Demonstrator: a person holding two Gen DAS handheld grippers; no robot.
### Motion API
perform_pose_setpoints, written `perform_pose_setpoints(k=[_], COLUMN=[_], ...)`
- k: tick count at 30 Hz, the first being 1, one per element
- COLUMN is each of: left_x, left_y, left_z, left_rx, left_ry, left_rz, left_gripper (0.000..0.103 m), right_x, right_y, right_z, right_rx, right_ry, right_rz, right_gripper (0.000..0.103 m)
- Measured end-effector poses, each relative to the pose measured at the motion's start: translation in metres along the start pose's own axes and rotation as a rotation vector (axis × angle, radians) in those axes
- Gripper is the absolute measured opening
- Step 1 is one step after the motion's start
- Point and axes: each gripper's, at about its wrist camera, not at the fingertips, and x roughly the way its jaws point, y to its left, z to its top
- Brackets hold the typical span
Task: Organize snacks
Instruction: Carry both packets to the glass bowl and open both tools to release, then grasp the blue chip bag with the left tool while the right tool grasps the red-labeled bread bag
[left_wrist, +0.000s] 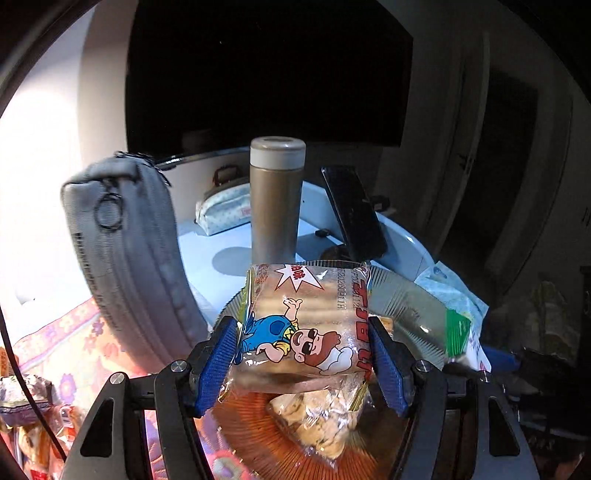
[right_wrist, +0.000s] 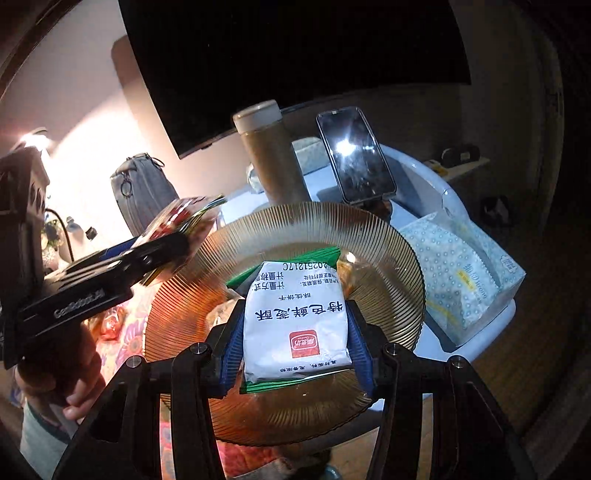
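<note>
My left gripper (left_wrist: 303, 354) is shut on a clear cartoon snack packet (left_wrist: 303, 317) and holds it above the ribbed amber glass plate (left_wrist: 258, 435). Another clear cookie packet (left_wrist: 325, 417) lies on the plate beneath it. My right gripper (right_wrist: 295, 339) is shut on a white-and-green snack packet (right_wrist: 295, 325) over the same plate (right_wrist: 388, 258). In the right wrist view the left gripper (right_wrist: 173, 243) comes in from the left at the plate's rim, with its packet (right_wrist: 177, 218) in it. The white-and-green packet also shows at the right of the left wrist view (left_wrist: 458, 328).
A bronze thermos (left_wrist: 275, 199) stands behind the plate, a black phone (right_wrist: 354, 155) leans to its right. A grey zip bag (left_wrist: 122, 251) stands left. A dotted tissue pack (right_wrist: 458, 277) sits right of the plate. More snacks (left_wrist: 22, 406) lie on the floral cloth at lower left.
</note>
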Motion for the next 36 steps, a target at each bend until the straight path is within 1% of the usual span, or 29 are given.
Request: perform_pose_setpoints(k=[3,5,7,10,14,20,26,33,36], left_x=[0.008,0.01,0.013,0.007,-0.01,-0.048,-0.091,-0.16,-0.19], left_y=[0.0,0.001,0.003,0.009,0.02,0.044,0.076,0.128,0.152], left_z=[0.001,0.002,0.004,0.004,0.0,-0.012,-0.028,-0.052,-0.063], left_rx=[-0.009,-0.02,-0.034,-0.051,-0.06,-0.066,-0.105,-0.186,-0.233], left_ry=[0.011,0.011,0.013,0.006,-0.012,-0.053,-0.089,-0.157,-0.19], left_rz=[-0.005,-0.007,0.005,0.003,0.018,0.063,0.117,0.22,0.247], left_gripper=[0.069,0.073,0.078,0.078,0.078,0.078,0.078,0.078,0.078], right_x=[0.005,0.008,0.008,0.001,-0.005,-0.01,-0.018,-0.021,-0.021], right_y=[0.0,0.002,0.002,0.001,0.0,0.021,0.062,0.118,0.144], right_z=[-0.002,-0.003,-0.002,-0.001,0.002,0.0,-0.005,-0.014,-0.019], right_rx=[-0.009,-0.02,-0.023,-0.018,0.005,-0.02,-0.092,-0.166,-0.21], right_ry=[0.021,0.039,0.039,0.014,0.001,0.001,-0.002,0.018,0.033], right_rz=[-0.001,-0.007,-0.012,-0.014,-0.002,0.026,0.067,0.141,0.167], right_gripper=[0.05,0.051,0.061,0.061,0.061,0.061,0.061,0.061,0.061])
